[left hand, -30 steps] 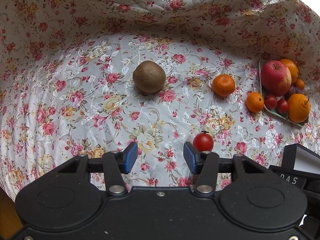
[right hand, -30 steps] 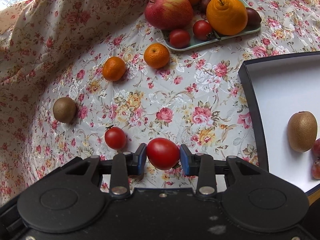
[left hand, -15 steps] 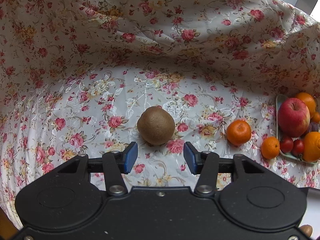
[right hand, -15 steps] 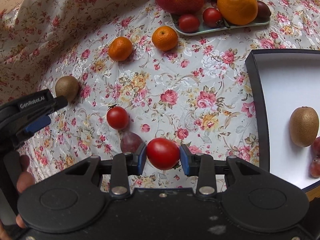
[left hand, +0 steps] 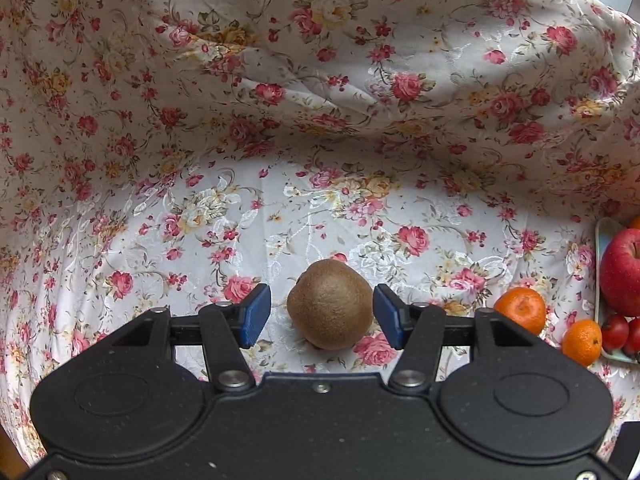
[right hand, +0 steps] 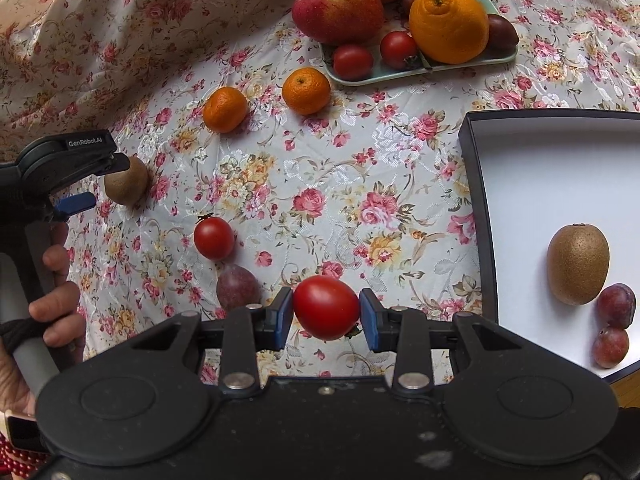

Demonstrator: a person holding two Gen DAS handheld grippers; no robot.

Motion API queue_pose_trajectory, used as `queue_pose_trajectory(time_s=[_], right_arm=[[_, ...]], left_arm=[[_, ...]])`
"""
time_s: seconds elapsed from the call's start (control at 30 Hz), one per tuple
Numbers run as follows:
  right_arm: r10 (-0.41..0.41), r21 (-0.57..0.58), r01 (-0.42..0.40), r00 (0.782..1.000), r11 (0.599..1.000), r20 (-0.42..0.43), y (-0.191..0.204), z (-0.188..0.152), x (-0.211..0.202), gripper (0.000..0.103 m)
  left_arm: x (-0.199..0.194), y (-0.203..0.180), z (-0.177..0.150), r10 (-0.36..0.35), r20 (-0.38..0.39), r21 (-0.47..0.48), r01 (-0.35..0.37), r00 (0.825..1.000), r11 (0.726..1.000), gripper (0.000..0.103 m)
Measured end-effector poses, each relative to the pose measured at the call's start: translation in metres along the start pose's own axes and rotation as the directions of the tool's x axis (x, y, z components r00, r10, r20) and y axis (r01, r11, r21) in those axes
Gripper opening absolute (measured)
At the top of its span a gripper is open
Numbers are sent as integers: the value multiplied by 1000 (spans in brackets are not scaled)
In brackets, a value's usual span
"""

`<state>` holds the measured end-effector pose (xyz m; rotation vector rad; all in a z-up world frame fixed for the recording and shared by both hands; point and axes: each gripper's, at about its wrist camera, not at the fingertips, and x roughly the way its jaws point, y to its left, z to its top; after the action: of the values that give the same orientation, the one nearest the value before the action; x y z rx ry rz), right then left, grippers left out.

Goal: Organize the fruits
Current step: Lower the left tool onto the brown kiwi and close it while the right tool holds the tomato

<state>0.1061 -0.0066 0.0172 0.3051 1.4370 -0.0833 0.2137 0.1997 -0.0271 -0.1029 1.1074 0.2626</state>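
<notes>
My left gripper (left hand: 320, 316) is open, its blue pads either side of a brown kiwi (left hand: 330, 305) on the floral cloth, not touching it. The same kiwi (right hand: 127, 185) and the left gripper (right hand: 76, 184) show at the left of the right wrist view. My right gripper (right hand: 325, 316) is shut on a red tomato (right hand: 326, 307), held above the cloth. A black-rimmed white box (right hand: 472, 184) at the right holds a kiwi (right hand: 578, 264) and two plums (right hand: 616, 306).
A green tray (right hand: 400, 77) at the back holds an apple (right hand: 338, 6), an orange (right hand: 448, 24), tomatoes and plums. Two mandarins (right hand: 225, 109) (right hand: 306, 90), a loose tomato (right hand: 214, 238) and a plum (right hand: 237, 287) lie on the cloth. Draped cloth rises behind.
My left gripper has moved forward over the cloth until the kiwi lies between its open pads. My right gripper has drawn back and right with the tomato still held.
</notes>
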Motion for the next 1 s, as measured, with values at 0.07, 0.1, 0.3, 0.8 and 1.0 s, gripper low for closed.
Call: queue_pose_trajectory(time_s=[0.07,0.1,0.3,0.8,1.0], right_arm=[[1,-18,-1,1000,1000,-8,5,-3,1,38],[6,-29,-6,1000,1000,-14,7,-5,2,38],[28,-60,-30,999,998,-37,13,-10,4,38],[14,-64,-16,999,998,-36,13,-10,6,37],[17,-61,-20,999,998,-36,12,-9,6,38]], left_arm=[[2,-1,2,17,20,15,-17,1000,1000,62],[4,-2,2,22,24,17,-22,999,1000,63],[26,-5,-1,-5,-55,6,5,998,1000,66],[43,-9,-3,22,-84,29,-20,996,999,67],[45,-8,-2,-22,-85,3,23,996,1000,60]])
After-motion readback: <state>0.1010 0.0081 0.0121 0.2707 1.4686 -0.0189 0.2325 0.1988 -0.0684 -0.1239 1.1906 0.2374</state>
